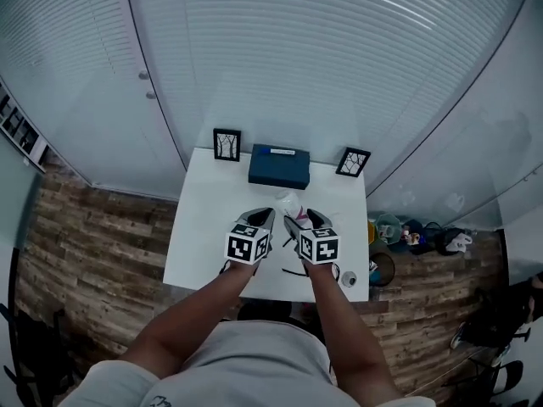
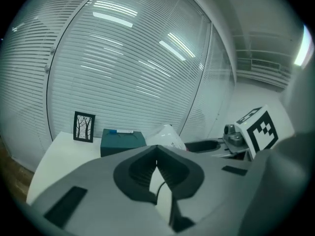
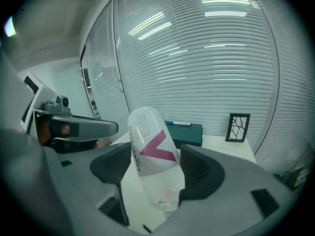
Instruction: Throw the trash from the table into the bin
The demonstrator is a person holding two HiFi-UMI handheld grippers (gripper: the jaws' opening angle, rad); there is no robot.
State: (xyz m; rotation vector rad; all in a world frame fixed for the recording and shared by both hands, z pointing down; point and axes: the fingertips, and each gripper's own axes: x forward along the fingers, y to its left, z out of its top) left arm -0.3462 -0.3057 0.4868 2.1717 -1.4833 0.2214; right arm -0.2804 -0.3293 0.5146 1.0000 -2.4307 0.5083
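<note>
Clear plastic bottle (image 3: 147, 136) with pink mark, clamped in right tongs (image 3: 156, 151) above middle of desk (image 1: 204, 227); left tongs (image 2: 156, 154) closed, empty. Pick-up apparently done; carry to probable bin (image 1: 382, 268) off desk's near right corner, then release, outstanding.

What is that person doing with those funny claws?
A person is working at a white table with a claw in each hand. The right claw is clamped on a tilted plastic bottle with a pink mark. The left claw is shut and empty beside it.
</note>
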